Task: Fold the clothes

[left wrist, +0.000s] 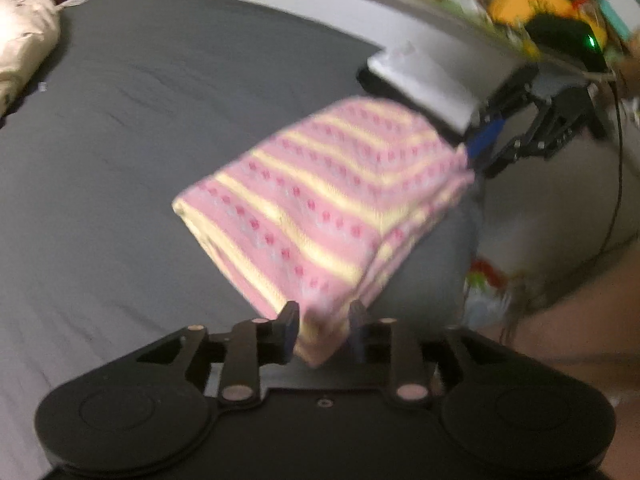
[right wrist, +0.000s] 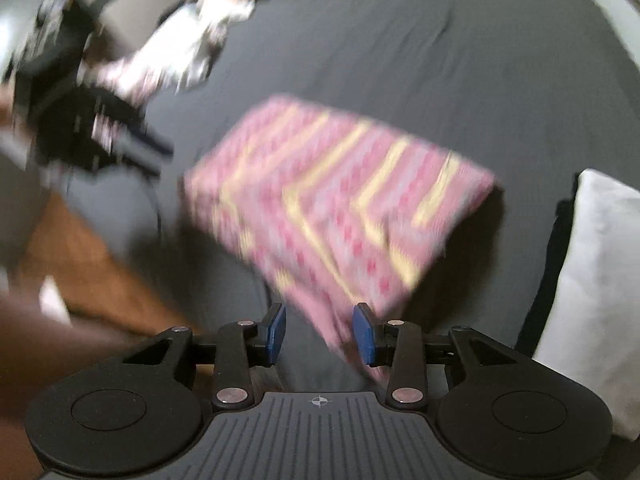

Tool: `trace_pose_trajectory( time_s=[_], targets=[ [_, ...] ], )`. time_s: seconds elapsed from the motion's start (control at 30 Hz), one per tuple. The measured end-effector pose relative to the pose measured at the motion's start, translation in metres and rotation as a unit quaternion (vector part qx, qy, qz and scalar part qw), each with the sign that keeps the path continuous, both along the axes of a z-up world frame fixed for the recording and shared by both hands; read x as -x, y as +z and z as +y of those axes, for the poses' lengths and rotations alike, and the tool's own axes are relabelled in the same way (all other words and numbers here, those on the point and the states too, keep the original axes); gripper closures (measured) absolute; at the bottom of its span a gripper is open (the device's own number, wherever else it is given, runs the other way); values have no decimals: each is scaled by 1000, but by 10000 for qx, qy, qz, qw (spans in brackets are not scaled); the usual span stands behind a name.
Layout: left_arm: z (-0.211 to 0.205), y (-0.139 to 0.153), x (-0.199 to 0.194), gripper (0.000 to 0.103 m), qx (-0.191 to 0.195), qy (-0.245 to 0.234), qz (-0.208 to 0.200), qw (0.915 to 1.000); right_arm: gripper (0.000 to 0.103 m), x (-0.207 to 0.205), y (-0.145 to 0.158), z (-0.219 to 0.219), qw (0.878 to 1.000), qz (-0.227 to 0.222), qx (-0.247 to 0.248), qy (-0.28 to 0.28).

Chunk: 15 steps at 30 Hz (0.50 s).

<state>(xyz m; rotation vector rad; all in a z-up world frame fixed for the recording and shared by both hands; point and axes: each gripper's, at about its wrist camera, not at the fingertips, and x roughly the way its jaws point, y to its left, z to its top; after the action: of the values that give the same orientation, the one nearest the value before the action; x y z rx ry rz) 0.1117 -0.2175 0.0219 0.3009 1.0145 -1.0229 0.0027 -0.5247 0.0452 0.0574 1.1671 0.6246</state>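
The folded cloth [left wrist: 320, 208] — pink with yellow stripes — lies on the dark sheet [left wrist: 140, 120] near the bed's edge, one corner each between the jaws of both grippers. The left gripper [left wrist: 322, 326] brackets its corner with pads parted; contact looks lost, though blur hinders certainty. The right gripper [right wrist: 320, 330] stands open — its pads clear of the fabric. Both appear to be releasing a completed fold.

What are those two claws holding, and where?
Apparently nothing: a corner of the pink, yellow-striped knitted cloth sits loosely between the left gripper's parted jaws, another inside the right gripper's.
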Motion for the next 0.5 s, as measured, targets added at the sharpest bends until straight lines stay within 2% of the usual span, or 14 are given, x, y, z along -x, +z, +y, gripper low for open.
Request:
trace_pose_trajectory(
  time_s=[0.1, 0.2, 0.33, 0.43, 0.5],
  targets=[
    [-12, 2, -17, 69, 379, 399, 155, 9984, 65, -17, 2, 10, 9981, 51, -379, -477],
    [-41, -13, -33, 69, 284, 740, 256, 9965, 65, -36, -19, 25, 9967, 325, -220, -713],
    [-66, -43, -44, 69, 73, 987, 770, 9921, 65, -48, -40, 35, 9934, 552, -118, -998],
    [-66, -60, -38, 68, -190, 851, 907, 9921, 65, -46, -53, 35, 9901, 752, -77, -1187],
    [-54, -66, -37, 67, -103, 964, 1065, 9896, 65, -41, -58, 32, 9884, 764, -194, -1299]
  ],
)
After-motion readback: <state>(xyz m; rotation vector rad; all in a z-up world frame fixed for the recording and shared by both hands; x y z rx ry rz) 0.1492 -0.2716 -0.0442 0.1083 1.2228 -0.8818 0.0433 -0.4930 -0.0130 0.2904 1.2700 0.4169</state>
